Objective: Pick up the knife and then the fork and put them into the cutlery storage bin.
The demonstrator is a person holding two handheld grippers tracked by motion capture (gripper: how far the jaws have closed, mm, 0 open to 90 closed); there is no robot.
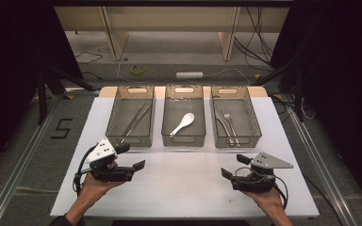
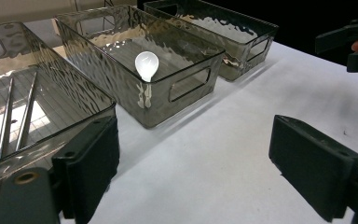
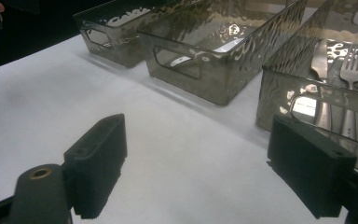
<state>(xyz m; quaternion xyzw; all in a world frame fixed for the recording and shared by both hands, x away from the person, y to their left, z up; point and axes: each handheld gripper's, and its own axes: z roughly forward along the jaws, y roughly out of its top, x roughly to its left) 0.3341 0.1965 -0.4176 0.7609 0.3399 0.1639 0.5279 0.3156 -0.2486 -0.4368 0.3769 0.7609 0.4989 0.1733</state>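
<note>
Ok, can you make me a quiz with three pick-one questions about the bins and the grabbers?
1. Where is the white spoon?
A. left bin
B. middle bin
C. on the table

2. How many bins are there?
A. two
B. three
C. four

3. How are the left gripper and right gripper?
A. both open, holding nothing
B. both shut on forks
C. one holds the spoon

Answers: 1 B, the spoon lies in the middle bin. 2 B, three bins stand in a row. 3 A, each gripper's jaws stand apart over bare table.

On the floor ahead of you: yellow tape roll (image 1: 138, 69) at eleven o'clock, white power strip (image 1: 189, 75) at twelve, black "5" mark (image 1: 62, 128) at nine.
</note>
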